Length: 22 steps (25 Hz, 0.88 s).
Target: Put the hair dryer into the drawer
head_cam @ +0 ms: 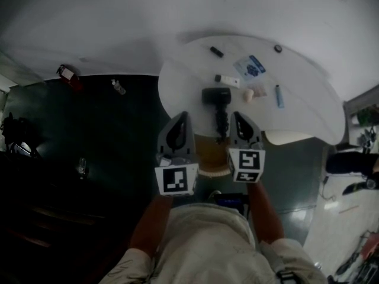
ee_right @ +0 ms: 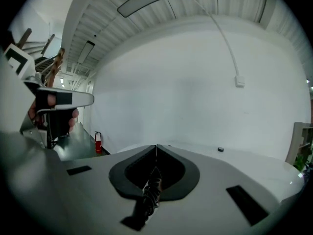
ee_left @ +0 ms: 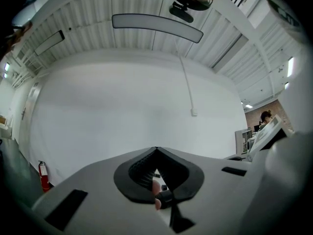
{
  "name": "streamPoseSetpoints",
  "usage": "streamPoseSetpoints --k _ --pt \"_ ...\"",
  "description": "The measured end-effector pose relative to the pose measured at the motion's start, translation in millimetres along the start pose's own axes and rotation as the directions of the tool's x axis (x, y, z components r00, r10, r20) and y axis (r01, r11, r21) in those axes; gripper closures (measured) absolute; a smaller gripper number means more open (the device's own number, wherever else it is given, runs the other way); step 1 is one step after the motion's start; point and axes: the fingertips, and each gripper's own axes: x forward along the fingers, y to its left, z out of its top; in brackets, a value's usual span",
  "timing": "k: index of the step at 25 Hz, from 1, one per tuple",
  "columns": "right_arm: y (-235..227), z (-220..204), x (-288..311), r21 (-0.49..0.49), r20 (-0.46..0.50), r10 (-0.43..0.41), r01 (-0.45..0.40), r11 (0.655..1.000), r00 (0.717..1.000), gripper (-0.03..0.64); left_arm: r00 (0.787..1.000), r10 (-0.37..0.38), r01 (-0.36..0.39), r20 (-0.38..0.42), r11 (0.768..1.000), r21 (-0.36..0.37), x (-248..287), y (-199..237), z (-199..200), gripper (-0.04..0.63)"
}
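Lying whole in head view, hair dryer [head_cam: 217, 96]; right gripper view, cord [ee_right: 150, 195].

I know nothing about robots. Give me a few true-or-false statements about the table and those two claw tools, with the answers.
1. The hair dryer lies on the white table. True.
2. The left gripper is clamped on the hair dryer. False: its jaws are together, apart from the dryer.
3. The right gripper has its jaws spread wide. False: they are together.
4. A red fire extinguisher stands on the floor by the wall. True.
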Motion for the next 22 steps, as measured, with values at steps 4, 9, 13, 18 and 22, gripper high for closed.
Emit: streamPoseSetpoints --k 4,9,13,18,22 --pt "3.8 -23.3 23.9 0.022 -0.092 0.01 -0.007 1.0 0.996 0.611 1.0 -0.003 0.003 -0.008 1.0 -0.001 4.4 11.5 -4.6 0.594" --pt "0.9 -52.3 49.2 0.072 -0.197 0.014 0.0 0.997 0.98 0.586 1.0 -0.003 0.002 -0.023 1.0 -0.022 8.4 21.0 -12.4 0.595" --pt "-1.6 -74.6 64.7 0.111 -0.265 0.016 0.014 0.994 0.964 0.541 0.999 -0.007 0.006 -0.035 1.0 -0.02 7.8 27.0 -20.5 0.594" --pt "3.3 -100.8 87.1 0.14 -0.351 0.06 -0.011 0.99 0.935 0.463 0.999 -0.008 0.008 -0.05 1.0 -0.011 7.5 34.5 -32.5 0.594" --pt "6.2 -119.7 101.0 0.182 -0.422 0.08 -0.003 0.983 0.903 0.403 0.998 -0.007 0.006 -0.068 1.0 -0.02 7.5 41.1 -38.5 0.594"
